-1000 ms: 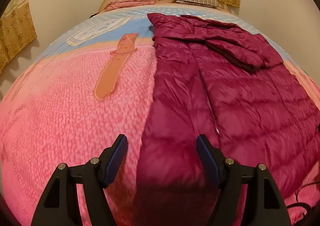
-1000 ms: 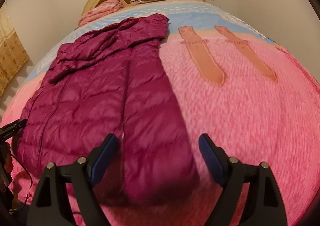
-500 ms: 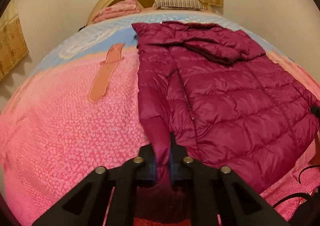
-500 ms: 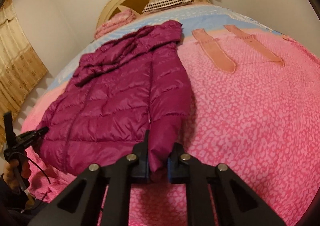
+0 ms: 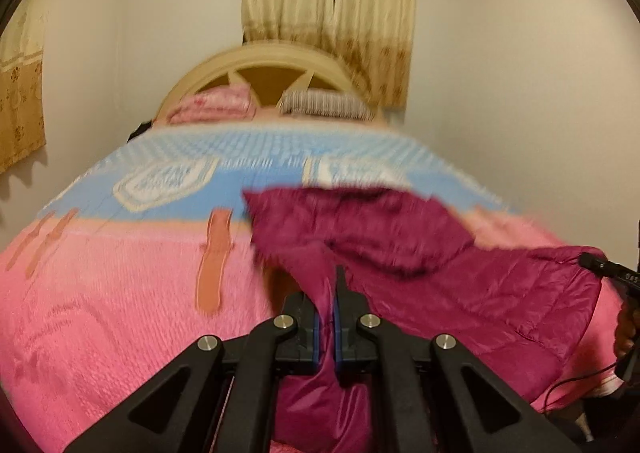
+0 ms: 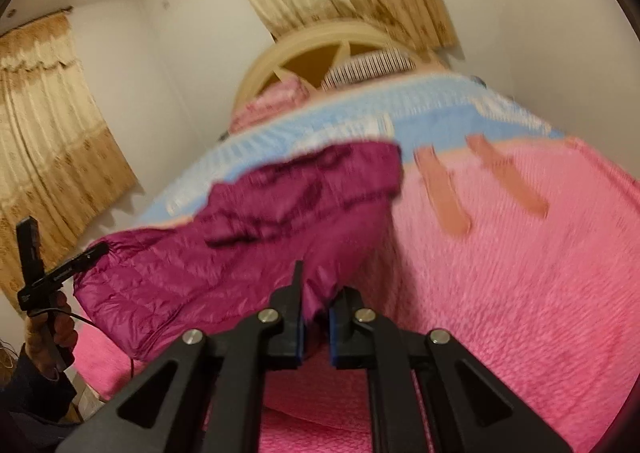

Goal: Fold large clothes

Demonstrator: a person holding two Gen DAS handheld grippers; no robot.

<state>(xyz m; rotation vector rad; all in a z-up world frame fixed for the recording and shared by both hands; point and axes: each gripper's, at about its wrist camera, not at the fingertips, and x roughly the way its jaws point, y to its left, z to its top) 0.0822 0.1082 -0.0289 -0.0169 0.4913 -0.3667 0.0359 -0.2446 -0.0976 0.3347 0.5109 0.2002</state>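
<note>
Jacket (image 5: 460, 293) hem on bed (image 5: 100, 313), pinched in left tool (image 5: 326, 317) and right tool (image 6: 316, 317).

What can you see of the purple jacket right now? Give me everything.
The purple jacket is a shiny, quilted puffer in deep magenta, soft and padded by its look. Its near hem is raised off the pink bedspread, pinched at one corner by the shut left tool and at the other by the shut right tool. The far end, bunched in folds, lies on the bed near the blue band of the cover. The fabric sags between the two grips. Motion blur hides finer detail.
</note>
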